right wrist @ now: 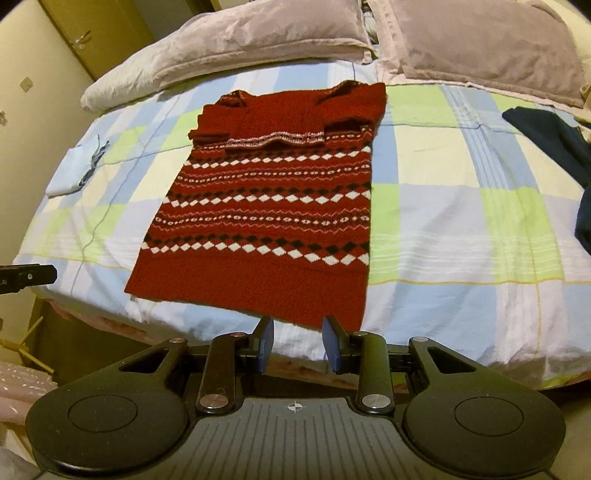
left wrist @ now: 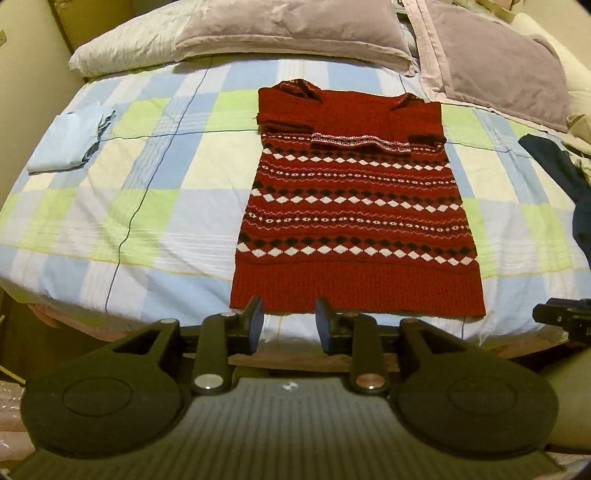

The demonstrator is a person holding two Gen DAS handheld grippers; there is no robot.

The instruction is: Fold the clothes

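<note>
Lay flat in the middle of the bed: a red patterned sweater, hem toward the near edge, neck toward the pillows. Sleeves already brought in and laid across the chest, showing as plain red flaps with a striped band just below them. Left the garment as a tidy long rectangle, so judged to be roughly halfway: side folds done, the crosswise fold, hem up toward the collar, not yet made.

Hung above the near hem at its left part: the left gripper, jaws parted, nothing between the blue pads, no cloth pinched. Hung likewise above the hem near the sweater's right corner: the right gripper, jaws apart, empty as well. Seen from each wrist view, the other tool's tip poking in at the frame edge, clear of the fabric. Neither pad touching the knit, as far as could be told.

Rested near the left side of the bed, well apart from the sweater: a pale blue folded garment, seemingly finished. Sprawled at the right edge: a dark navy garment, unfolded and probably waiting its turn.

Judged as remaining: gripping both hem corners, carrying them over to the shoulders, smoothing, then setting the sweater aside and taking up the navy piece. Thick knit, so likely to hold a fold without slipping.
</note>
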